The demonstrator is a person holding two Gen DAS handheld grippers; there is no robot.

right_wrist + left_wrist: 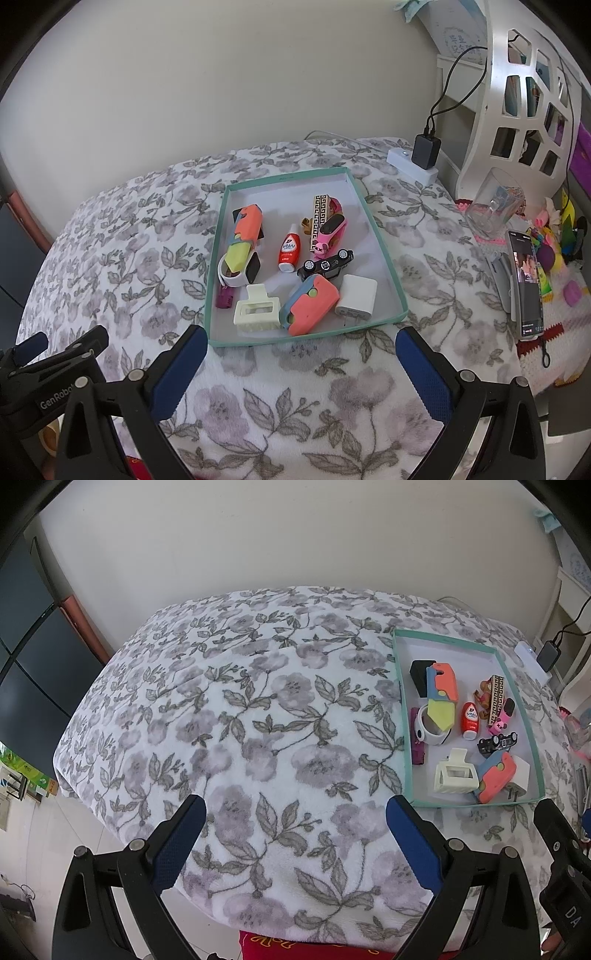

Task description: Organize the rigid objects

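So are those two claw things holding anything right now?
No. The left gripper and the right gripper are both open and empty above the blanket; the toys lie in the tray.

Home bedroom — floral blanket (pixel 258 720)

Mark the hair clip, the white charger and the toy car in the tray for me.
hair clip (pixel 255 310): right wrist view, on its cream frame.
white charger (pixel 357 295): right wrist view, middle of its top face.
toy car (pixel 325 264): right wrist view, on its black body.
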